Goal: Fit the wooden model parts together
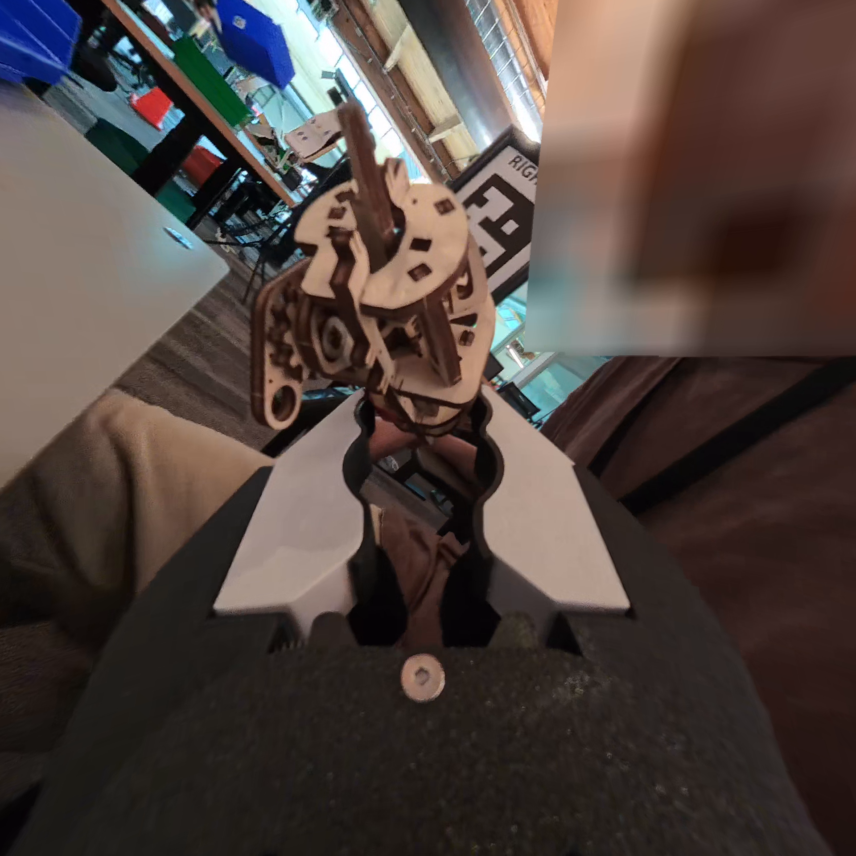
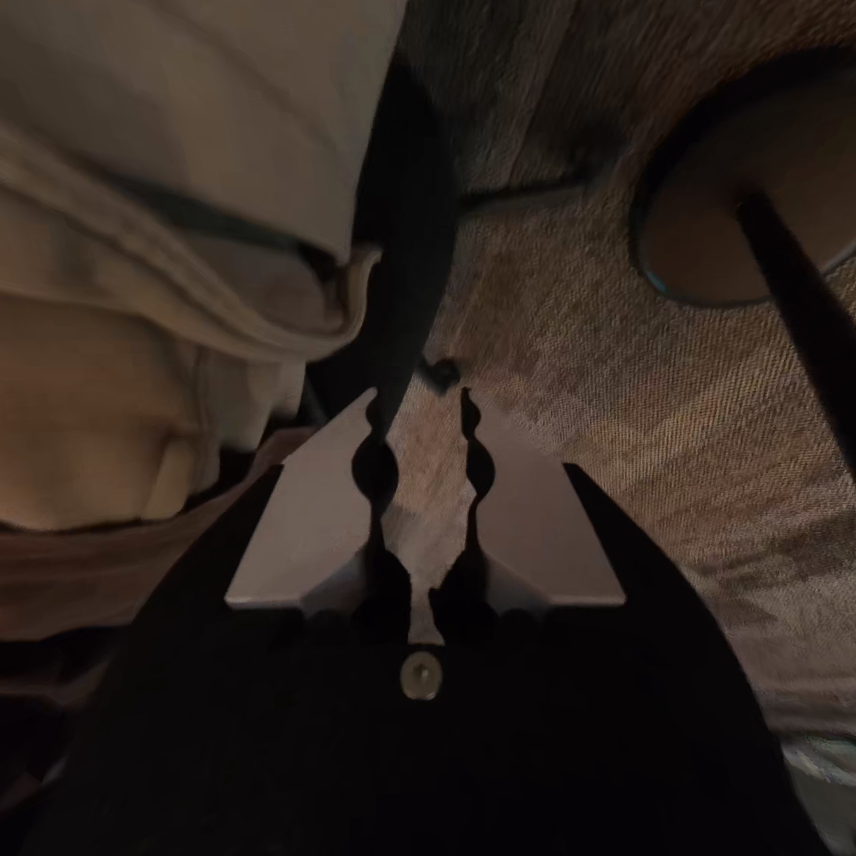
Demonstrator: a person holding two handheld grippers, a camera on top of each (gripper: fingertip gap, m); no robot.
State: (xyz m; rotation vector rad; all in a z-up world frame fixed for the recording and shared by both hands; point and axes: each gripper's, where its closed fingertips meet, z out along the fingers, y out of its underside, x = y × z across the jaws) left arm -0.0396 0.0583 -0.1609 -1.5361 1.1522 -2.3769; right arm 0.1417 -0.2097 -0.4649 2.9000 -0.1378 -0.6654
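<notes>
The wooden model [image 1: 384, 296] is a pale laser-cut assembly of slotted plates with dark burnt edges and a dark stick [image 1: 366, 176] poking up through its top plate. My left gripper [image 1: 421, 410] is shut on the model's lower end and holds it up in the air. The other gripper's black-and-white marker tag [image 1: 502, 222] shows just behind the model. In the right wrist view, my right gripper [image 2: 419, 398] is open and empty, its fingers apart over brown woven fabric [image 2: 602, 417]. The model does not show in that view.
A white tabletop [image 1: 69, 278] lies to the left, with a beige sleeve [image 1: 116, 486] below it and dark brown clothing [image 1: 695, 486] on the right. Tables with blue and green bins [image 1: 259, 41] stand far behind. In the right wrist view, beige cloth [image 2: 185, 162] and a hand [image 2: 92, 440] are close on the left. The left gripper's tips are roughly 45 centimeters from the right gripper's.
</notes>
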